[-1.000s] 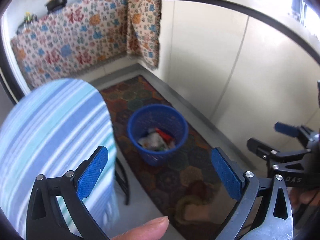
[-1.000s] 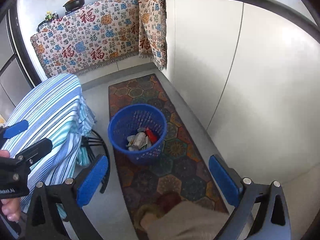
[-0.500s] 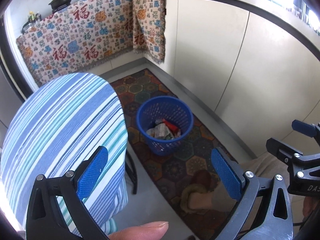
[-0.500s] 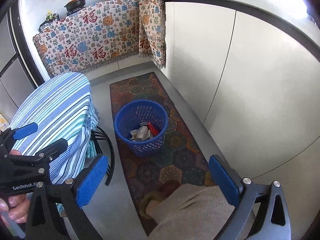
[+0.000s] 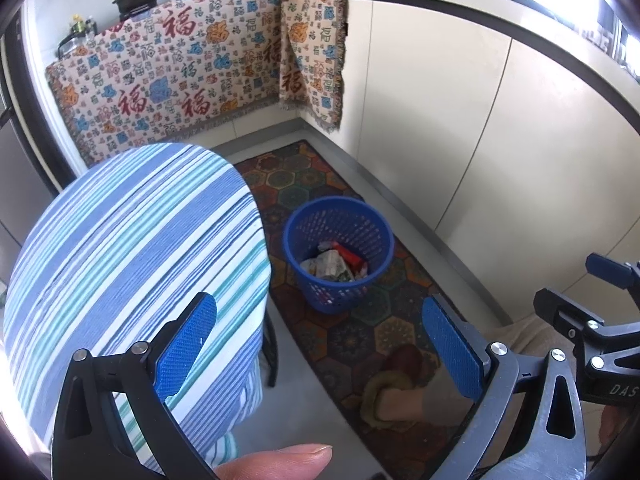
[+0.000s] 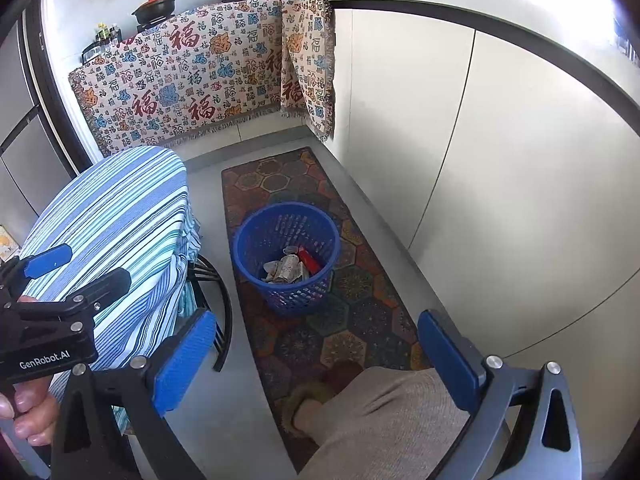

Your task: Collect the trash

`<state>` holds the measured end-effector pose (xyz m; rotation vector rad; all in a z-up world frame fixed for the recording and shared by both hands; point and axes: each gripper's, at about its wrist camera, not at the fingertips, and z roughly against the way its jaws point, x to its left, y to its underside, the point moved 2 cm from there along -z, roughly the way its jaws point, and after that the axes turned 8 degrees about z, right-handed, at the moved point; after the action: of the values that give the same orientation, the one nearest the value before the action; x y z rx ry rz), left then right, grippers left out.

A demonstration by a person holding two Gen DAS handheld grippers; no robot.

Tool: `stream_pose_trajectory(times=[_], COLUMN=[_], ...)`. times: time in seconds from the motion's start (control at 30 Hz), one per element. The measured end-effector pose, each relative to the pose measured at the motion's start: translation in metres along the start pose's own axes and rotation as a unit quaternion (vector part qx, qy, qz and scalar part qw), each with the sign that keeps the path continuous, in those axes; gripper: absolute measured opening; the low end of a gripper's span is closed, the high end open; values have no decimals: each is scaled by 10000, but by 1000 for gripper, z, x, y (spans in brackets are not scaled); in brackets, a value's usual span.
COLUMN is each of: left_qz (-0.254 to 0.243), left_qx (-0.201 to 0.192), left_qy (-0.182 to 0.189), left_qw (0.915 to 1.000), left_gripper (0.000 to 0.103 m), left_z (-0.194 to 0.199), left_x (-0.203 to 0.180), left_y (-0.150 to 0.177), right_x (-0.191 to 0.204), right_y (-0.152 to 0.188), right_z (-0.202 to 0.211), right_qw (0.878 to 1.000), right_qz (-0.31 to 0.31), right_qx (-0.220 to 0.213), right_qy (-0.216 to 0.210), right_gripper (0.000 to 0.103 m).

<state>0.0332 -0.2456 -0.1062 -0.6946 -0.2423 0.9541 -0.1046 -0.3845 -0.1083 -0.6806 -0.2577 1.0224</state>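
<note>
Bright daylight pours in from a blown-out window above the white bench [image 5: 460, 4] at upper right in both views, washing its cabinet fronts pale. Shadows on the floor are soft. Fisheye curvature bends the bench edge, and black vignetting rings every corner. Focus is sharp throughout; no motion blur.

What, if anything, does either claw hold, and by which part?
Nothing. The left claw and the right claw both stand open and empty, apart from the blue basket with its trash.
</note>
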Motion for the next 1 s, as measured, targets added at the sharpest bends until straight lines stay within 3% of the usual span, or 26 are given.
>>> stream_pose_trajectory(times=[1.0], left_qz=[-24], left_qx=[-59], left_qy=[-46], left_qw=[10000], left_gripper=[102], left_z=[2], left_x=[4], left_y=[-1], right_x=[7], right_y=[-3], right_z=[9], right_qw=[9997], right_qz=[57], right_qx=[-72], right_qy=[-214], right_gripper=[103])
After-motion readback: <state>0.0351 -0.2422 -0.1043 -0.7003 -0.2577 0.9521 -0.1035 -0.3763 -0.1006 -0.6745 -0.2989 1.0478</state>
